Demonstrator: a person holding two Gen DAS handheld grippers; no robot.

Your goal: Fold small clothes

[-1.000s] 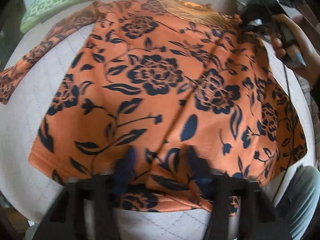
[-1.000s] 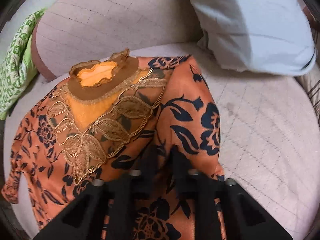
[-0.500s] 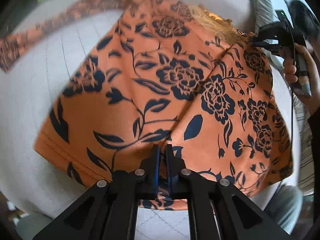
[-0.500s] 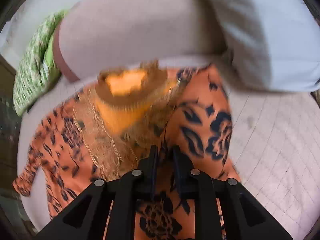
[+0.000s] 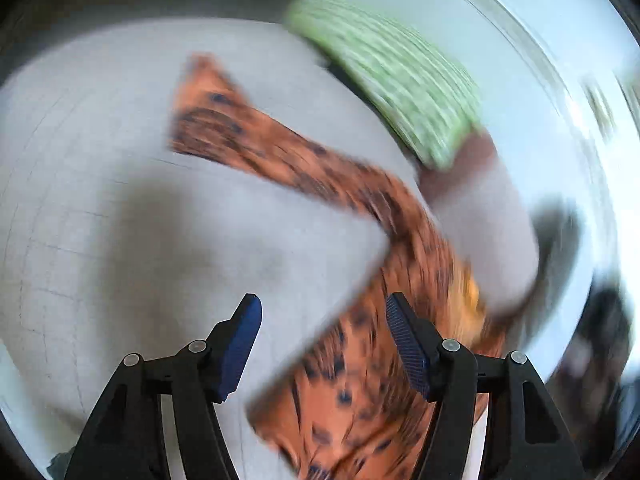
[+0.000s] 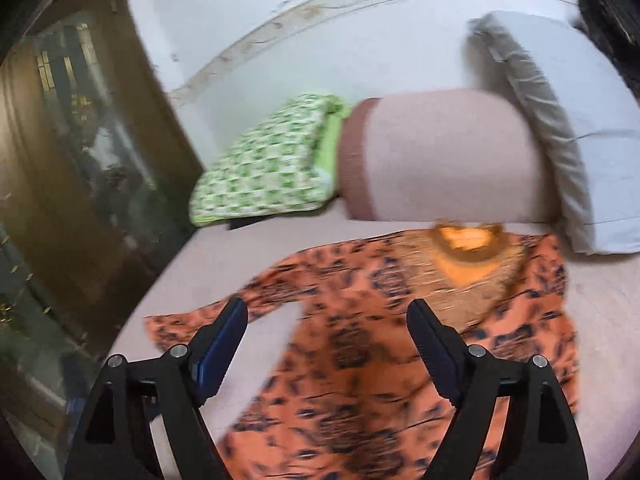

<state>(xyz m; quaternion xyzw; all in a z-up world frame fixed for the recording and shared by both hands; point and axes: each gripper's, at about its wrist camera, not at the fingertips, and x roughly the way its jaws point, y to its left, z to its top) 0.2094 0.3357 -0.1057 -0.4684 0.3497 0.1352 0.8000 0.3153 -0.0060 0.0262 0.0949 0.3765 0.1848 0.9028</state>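
Note:
An orange top with dark flowers (image 6: 360, 344) lies flat on the pale bed sheet (image 6: 224, 272), its gold-trimmed neckline (image 6: 464, 240) at the far side and one long sleeve (image 6: 192, 324) stretched out to the left. My right gripper (image 6: 326, 316) hovers above it, its jaws opening with nothing between them. In the blurred left wrist view the sleeve (image 5: 288, 152) runs across the sheet (image 5: 100, 200) and the top's body (image 5: 368, 392) lies lower right. My left gripper (image 5: 322, 310) is above the sheet beside the garment's edge, its jaws opening and empty.
A green patterned pillow (image 6: 272, 164), a pink bolster (image 6: 448, 152) and a grey-white pillow (image 6: 580, 128) line the head of the bed against the wall. A dark wooden cabinet with glass (image 6: 72, 160) stands at the left.
Both grippers were shut on the top's folded edge half a second ago; now both have let go, opened and pulled up and away. The left view has swung toward the sleeve.

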